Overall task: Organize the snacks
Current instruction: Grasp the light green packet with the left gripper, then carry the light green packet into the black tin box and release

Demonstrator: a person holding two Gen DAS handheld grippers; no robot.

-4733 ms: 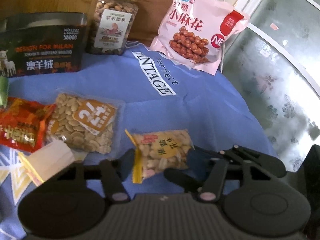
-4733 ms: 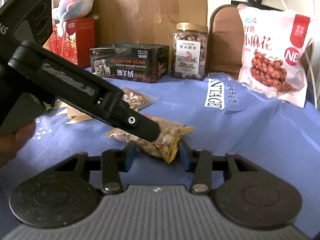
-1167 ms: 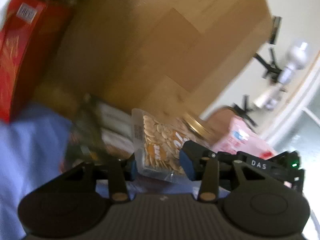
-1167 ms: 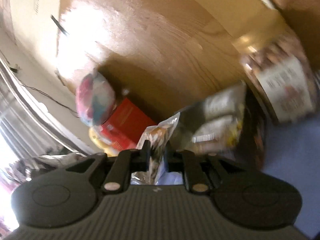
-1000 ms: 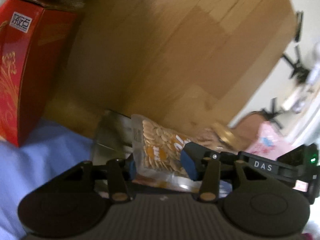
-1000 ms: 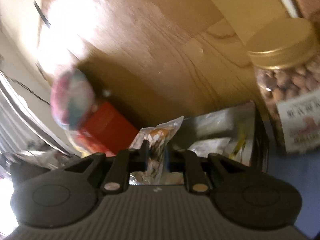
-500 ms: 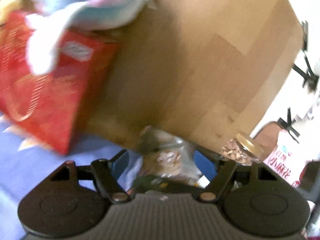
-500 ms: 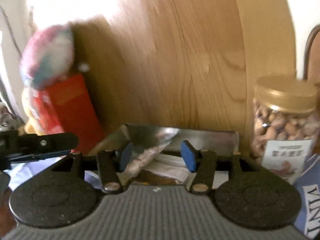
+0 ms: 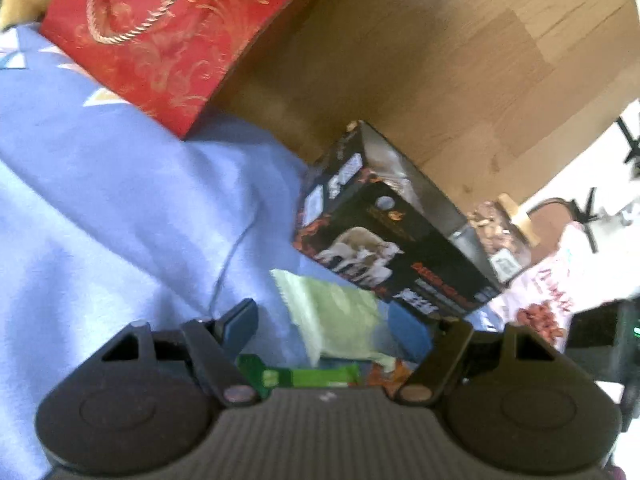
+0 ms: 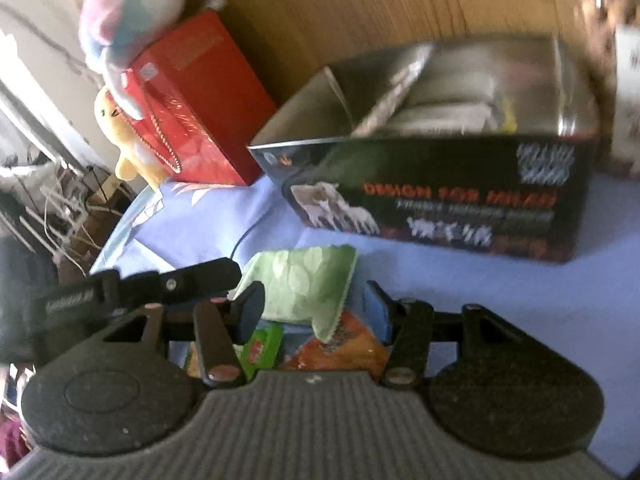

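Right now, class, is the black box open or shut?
Open. The right wrist view looks into the black box past its silvery inside walls, with packets inside.

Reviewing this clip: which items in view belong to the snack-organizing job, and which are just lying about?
Job items:
black box, open, packets inside
pale green packet
orange packet
green packet
nut jar
pink bag

Just lying about:
red gift bag
plush toy
blue cloth
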